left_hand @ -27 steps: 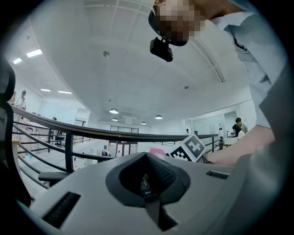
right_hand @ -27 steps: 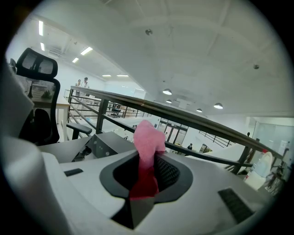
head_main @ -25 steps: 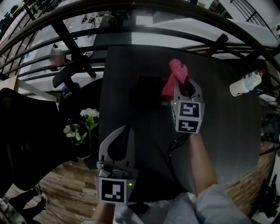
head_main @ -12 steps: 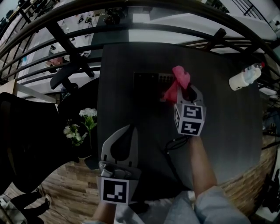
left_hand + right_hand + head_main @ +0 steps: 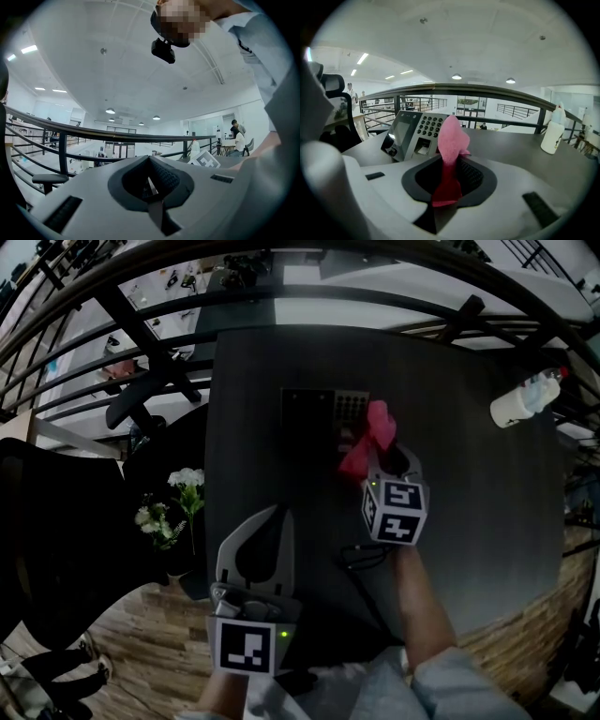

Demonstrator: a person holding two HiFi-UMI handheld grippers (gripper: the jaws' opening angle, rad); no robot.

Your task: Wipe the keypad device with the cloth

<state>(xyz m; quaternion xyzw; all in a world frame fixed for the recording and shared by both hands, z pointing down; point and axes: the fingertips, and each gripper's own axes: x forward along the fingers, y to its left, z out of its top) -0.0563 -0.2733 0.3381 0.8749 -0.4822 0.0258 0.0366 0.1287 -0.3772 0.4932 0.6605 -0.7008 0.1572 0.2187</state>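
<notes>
A black chair filled the left edge, with a small bunch of white flowers beside it, off the desk's left rim. The desk was dark, matte and faintly grained, with rounded corners, and a black tubular railing curved past its far side.

The left gripper was held over the desk's near left edge. Its smooth pale jaws were together at the tips, leaving only a teardrop-shaped hollow with dark ribbed pads, and nothing was between them.

The keypad device sat at the middle of the desk toward the far side. It was a black, wedge-shaped box with a glossy screen on its left half, a grid of small round keys on its right half and a square sensor window below the keys.

Just right of it, the right gripper was clamped on the cloth, a soft, fuzzy pink piece bunched into a fold that stuck out past the jaw tips. The fold lay over the device's near right corner in the head view; whether it touched could not be told. A thin black cable looped on the desk near that gripper.

At the far right edge lay a white plastic bottle, well apart from the device.
</notes>
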